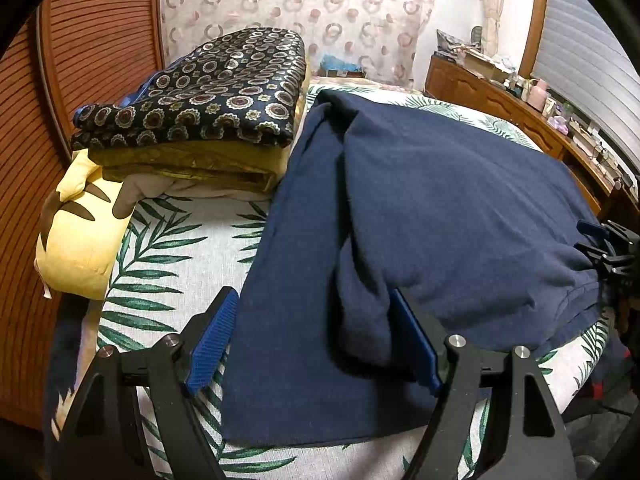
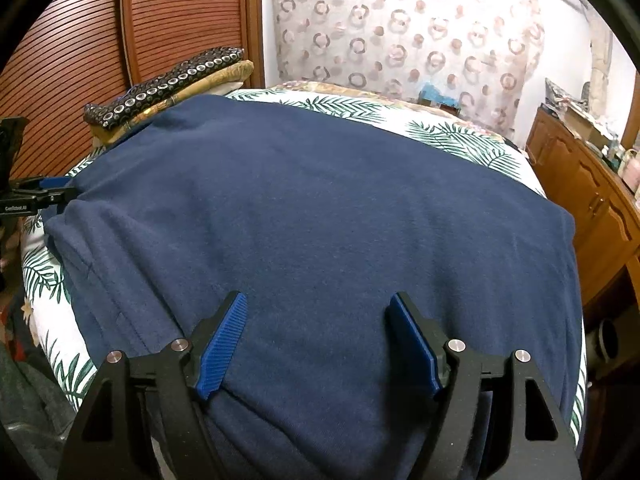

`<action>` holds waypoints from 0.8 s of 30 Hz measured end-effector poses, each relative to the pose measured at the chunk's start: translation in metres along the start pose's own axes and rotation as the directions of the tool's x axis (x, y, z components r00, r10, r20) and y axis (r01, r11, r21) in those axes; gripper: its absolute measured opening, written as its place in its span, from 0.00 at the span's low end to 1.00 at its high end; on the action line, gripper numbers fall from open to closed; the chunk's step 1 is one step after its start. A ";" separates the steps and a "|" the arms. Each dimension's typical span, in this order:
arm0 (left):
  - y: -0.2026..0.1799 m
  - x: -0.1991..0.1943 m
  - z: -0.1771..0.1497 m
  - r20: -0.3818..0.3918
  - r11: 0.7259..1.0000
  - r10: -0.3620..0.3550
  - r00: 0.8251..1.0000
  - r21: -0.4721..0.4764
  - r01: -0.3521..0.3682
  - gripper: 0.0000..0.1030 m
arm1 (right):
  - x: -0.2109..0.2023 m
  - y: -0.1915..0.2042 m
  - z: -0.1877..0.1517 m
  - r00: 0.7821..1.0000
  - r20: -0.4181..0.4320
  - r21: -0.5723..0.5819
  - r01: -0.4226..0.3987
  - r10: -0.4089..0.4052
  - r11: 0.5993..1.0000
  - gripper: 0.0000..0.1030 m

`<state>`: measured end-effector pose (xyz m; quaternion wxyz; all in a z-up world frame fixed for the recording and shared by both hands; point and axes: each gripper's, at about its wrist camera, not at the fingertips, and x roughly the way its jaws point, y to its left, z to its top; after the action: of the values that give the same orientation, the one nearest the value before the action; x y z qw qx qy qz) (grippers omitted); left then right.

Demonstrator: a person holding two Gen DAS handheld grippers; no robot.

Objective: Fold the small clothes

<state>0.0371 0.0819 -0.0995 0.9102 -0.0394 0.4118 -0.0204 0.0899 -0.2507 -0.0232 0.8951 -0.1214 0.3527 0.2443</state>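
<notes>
A navy blue garment (image 1: pixel 420 208) lies spread on the leaf-print bed cover (image 1: pixel 168 248), with one side folded over toward the middle. My left gripper (image 1: pixel 314 304) is open, its fingers standing either side of the folded flap near the garment's near edge. My right gripper (image 2: pixel 318 306) is open low over the garment (image 2: pixel 320 200) near its near edge, holding nothing. The right gripper also shows in the left wrist view (image 1: pixel 608 248) at the garment's right edge, and the left gripper shows in the right wrist view (image 2: pixel 44 192) at the garment's left edge.
A stack of folded clothes (image 1: pixel 200 108), dark patterned on top, sits at the back left beside a yellow pillow (image 1: pixel 80 232). A slatted wooden panel (image 1: pixel 80 80) bounds the left side. A wooden dresser (image 2: pixel 584 196) with clutter stands at right.
</notes>
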 end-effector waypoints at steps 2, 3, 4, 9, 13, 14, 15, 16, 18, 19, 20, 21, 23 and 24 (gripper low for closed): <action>0.000 0.001 0.001 0.000 1.000 -0.001 1.000 0.003 0.001 0.76 | 0.000 0.000 -0.001 1.000 0.002 0.000 -0.001 0.001 1.000 0.73; -0.001 0.001 0.001 0.000 1.000 -0.004 1.000 0.003 0.004 0.76 | -0.001 -0.001 -0.002 1.000 0.002 0.000 -0.002 0.002 1.000 0.73; -0.001 0.001 0.001 0.000 1.000 -0.007 1.000 0.002 0.007 0.76 | -0.002 -0.001 -0.003 1.000 0.003 0.000 -0.003 0.003 1.000 0.73; -0.003 0.001 0.002 0.010 0.999 -0.048 0.999 0.004 0.048 0.69 | -0.003 -0.003 -0.005 1.000 0.006 -0.001 -0.006 0.006 1.000 0.73; -0.007 0.000 0.003 0.011 0.998 -0.063 0.998 0.021 0.063 0.49 | -0.003 -0.003 -0.005 1.000 0.006 -0.001 -0.006 0.006 1.000 0.73; -0.008 0.000 0.004 0.011 0.998 -0.062 0.998 0.028 0.062 0.44 | -0.003 -0.003 -0.005 1.000 0.006 -0.001 -0.006 0.006 1.000 0.73; -0.008 0.001 0.004 0.013 0.997 -0.063 0.998 0.037 0.063 0.40 | -0.003 -0.003 -0.005 1.000 0.006 -0.002 -0.007 0.007 1.000 0.73; -0.009 0.001 0.004 0.014 0.997 -0.068 0.998 0.042 0.067 0.35 | -0.003 -0.004 -0.005 1.000 0.006 -0.002 -0.007 0.007 1.000 0.73; -0.008 0.001 0.005 0.012 0.996 -0.081 0.997 0.042 0.081 0.26 | -0.003 -0.003 -0.006 1.000 0.006 -0.002 -0.008 0.008 1.000 0.73; -0.009 0.001 0.006 0.008 0.995 -0.091 0.996 0.042 0.090 0.19 | -0.003 -0.003 -0.006 1.000 0.006 -0.001 -0.008 0.008 1.000 0.73; -0.009 0.001 0.006 0.006 0.994 -0.099 0.995 0.041 0.099 0.15 | -0.003 -0.004 -0.005 1.000 0.006 -0.001 -0.007 0.007 1.000 0.73; -0.010 0.000 0.007 0.009 0.994 -0.098 0.995 0.043 0.097 0.14 | -0.003 -0.003 -0.005 1.000 0.006 -0.001 -0.007 0.007 1.000 0.73; -0.014 -0.005 0.010 0.032 0.994 -0.105 0.994 0.040 0.103 0.11 | -0.004 -0.004 -0.005 1.000 0.006 -0.001 -0.007 0.007 1.000 0.73; -0.015 -0.009 0.012 0.049 0.993 -0.114 0.992 0.036 0.112 0.11 | -0.004 -0.004 -0.005 1.000 0.006 -0.001 -0.008 0.008 1.000 0.73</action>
<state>0.0396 0.0685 -0.0836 0.9184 -0.0482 0.3850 -0.0776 0.0866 -0.2572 -0.0242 0.8952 -0.1198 0.3502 0.2483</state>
